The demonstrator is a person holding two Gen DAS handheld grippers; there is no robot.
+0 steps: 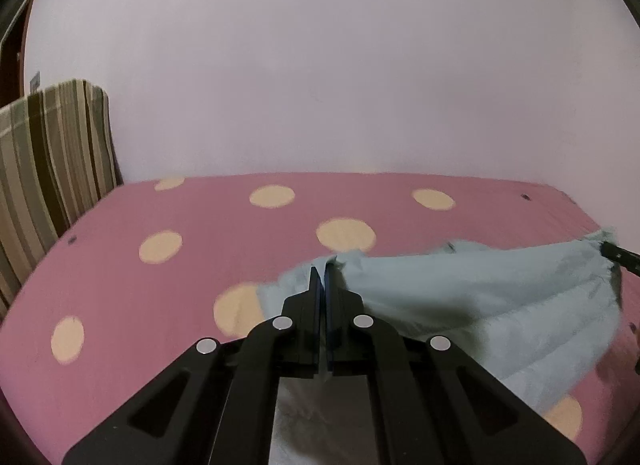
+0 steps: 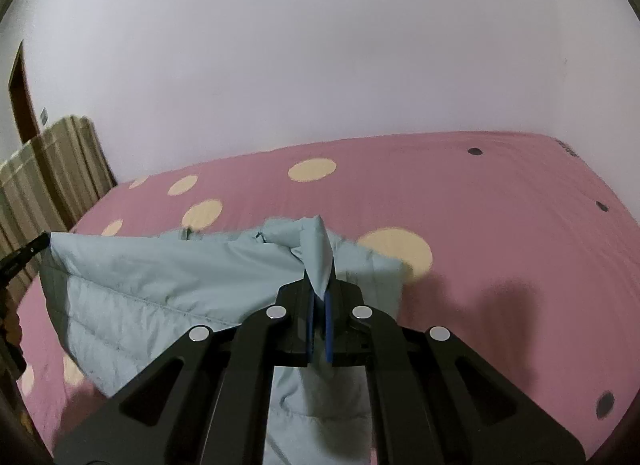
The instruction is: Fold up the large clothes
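The pale blue quilted garment [image 2: 168,277] hung as a slack sheet between my two grippers, filling the lower left of the right wrist view and the lower right of the left wrist view, lifted clear of the pink spotted bed [image 2: 500,201] along its top edge while its lower part drooped out of sight below the frames. I judged it soft and limp, padded enough to have some bulk but light, and its smooth shell probably a little slippery, so a thin pinch could creep out under its own hanging weight.

My right gripper [image 2: 319,297] was pressed together on a bunched corner of the fabric, a peak of cloth standing up above the blue pads. My left gripper [image 1: 323,285] was likewise closed on the opposite corner, with only a sliver of cloth showing between its fingers. The corners of the top hem seemed the right places to hold, deep enough to catch the stitched edge.

Beyond the bed, a striped cushion [image 1: 56,153] stood at the left of the frame against the plain wall [image 1: 320,65].
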